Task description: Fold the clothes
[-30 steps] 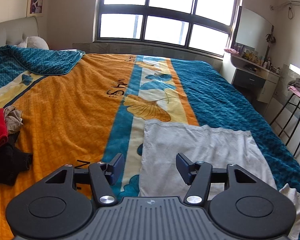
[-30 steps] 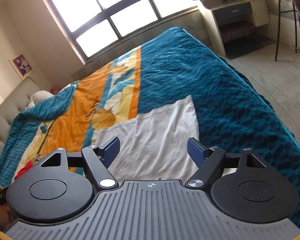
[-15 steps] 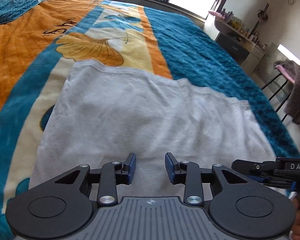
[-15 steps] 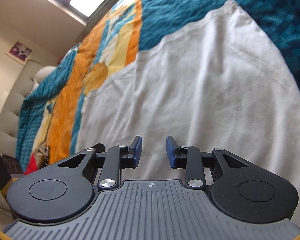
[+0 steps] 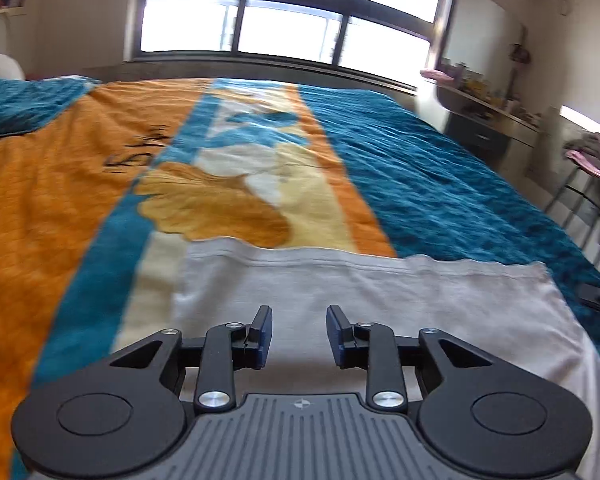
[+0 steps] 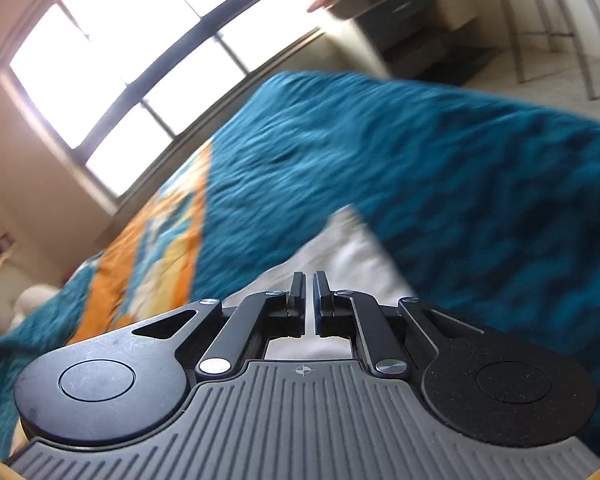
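- The left claw point(image 5: 299, 334) is being held released, its blue pads well apart with nothing between them, above the near part of the shirt point(image 5: 420, 300).
- The right claw point(image 6: 309, 296) is being shown nearly clenched, with only a thin slit left between the pads; whether cloth is being pinched in that slit cannot be told, since the view is blurred.
- Only in the left view is the shirt's whole far hem being seen, running straight across the bed point(image 5: 60, 220) from the cream stripe to the teal side.
- Only in the left view are the orange band, the black lettering point(image 5: 140, 152) and the leaf print point(image 5: 216, 208) of the blanket being shown clearly.
- In the right view just a narrow white wedge of the shirt point(image 6: 356, 256) is being seen, coming to a corner against the teal blanket point(image 6: 460, 184).
- Only in the right view is the floor point(image 6: 540, 80) beside the bed being shown, with metal chair legs point(image 6: 588, 60) standing on it.
- The window point(image 5: 284, 28) and the dresser point(image 5: 480, 124) are being caught in both views.
- The shirt is being seen as white, spread flat and mostly smooth on the bed, with a stitched hem and a slight ripple along its far edge.
- A dark object point(image 5: 598, 300) is being glimpsed at the shirt's right edge in the left view; what it is cannot be told.
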`<state>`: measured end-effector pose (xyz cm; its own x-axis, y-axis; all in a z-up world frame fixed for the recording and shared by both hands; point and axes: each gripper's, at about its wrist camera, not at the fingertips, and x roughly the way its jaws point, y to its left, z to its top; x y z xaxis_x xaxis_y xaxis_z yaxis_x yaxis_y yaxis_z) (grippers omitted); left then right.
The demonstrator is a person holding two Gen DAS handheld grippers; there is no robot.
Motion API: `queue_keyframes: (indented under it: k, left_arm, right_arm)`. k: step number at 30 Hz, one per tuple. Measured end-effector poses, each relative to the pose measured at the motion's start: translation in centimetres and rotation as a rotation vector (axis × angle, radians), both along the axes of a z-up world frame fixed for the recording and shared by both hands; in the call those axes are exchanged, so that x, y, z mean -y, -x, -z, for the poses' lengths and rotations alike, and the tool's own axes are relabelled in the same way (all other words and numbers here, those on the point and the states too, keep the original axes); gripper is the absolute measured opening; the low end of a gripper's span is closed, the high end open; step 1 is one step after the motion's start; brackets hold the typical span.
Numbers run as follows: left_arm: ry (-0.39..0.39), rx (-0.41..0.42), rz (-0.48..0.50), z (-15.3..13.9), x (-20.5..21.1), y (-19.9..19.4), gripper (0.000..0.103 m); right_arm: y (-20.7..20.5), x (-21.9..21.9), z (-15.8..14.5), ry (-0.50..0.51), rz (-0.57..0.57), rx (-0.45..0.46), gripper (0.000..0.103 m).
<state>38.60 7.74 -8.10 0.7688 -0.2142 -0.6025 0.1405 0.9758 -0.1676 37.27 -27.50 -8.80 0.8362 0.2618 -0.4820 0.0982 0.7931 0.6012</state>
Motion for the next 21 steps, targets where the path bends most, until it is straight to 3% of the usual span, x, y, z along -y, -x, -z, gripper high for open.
queue_keyframes:
  k: [2, 4, 7, 10, 12, 13, 14, 15, 17, 20, 21]
  left_arm:
    - [-0.023, -0.018, 0.047, 1.3, 2.0, -1.6, 0.037]
    - [-0.144, 0.029, -0.047, 2.4, 2.4, -2.7, 0.031]
    - [-0.328, 0.054, -0.301, 3.8, -0.2, -4.6, 0.030]
    - [-0.303, 0.004, -0.565, 3.8, -5.6, -4.4, 0.025]
    - [-0.273, 0.011, -0.617, 2.7, -7.7, -2.8, 0.022]
    - [-0.269, 0.022, -0.607, 2.1, -7.9, -2.0, 0.022]
    - [-0.261, 0.034, -0.588, 1.3, -7.9, -1.1, 0.022]
    - [-0.241, 0.045, -0.555, 0.4, -7.7, 0.2, 0.022]
    - [-0.180, 0.050, -0.454, -1.3, -6.6, 3.0, 0.027]
    - [-0.051, -0.011, -0.216, -2.0, -4.9, 6.2, 0.034]
    - [-0.036, -0.056, -0.184, -1.4, -4.7, 6.7, 0.040]
  right_arm:
    - [-2.7, -3.0, 1.2, -0.047, -0.176, -0.021, 0.010]
    - [-5.1, -5.5, 3.0, -0.073, -0.308, -0.073, 0.010]
    - [-4.1, -1.0, 3.1, -0.016, -0.061, -0.064, 0.001]
    - [-3.1, 3.5, 3.3, 0.041, 0.192, -0.053, 0.000]
    - [-2.5, 6.6, 3.4, 0.080, 0.361, -0.046, 0.000]
    - [-2.1, 8.1, 3.4, 0.099, 0.445, -0.042, 0.000]
    - [-1.3, 8.6, 2.6, 0.091, 0.445, -0.030, 0.001]
    - [-0.2, 8.7, 1.7, 0.084, 0.434, -0.019, 0.012]
    - [2.0, 7.8, -0.1, 0.070, 0.342, 0.006, 0.013]
    - [5.4, 5.6, -1.3, -0.047, 0.037, -0.006, 0.013]
    - [6.1, 4.9, -1.0, -0.068, -0.030, -0.036, 0.013]
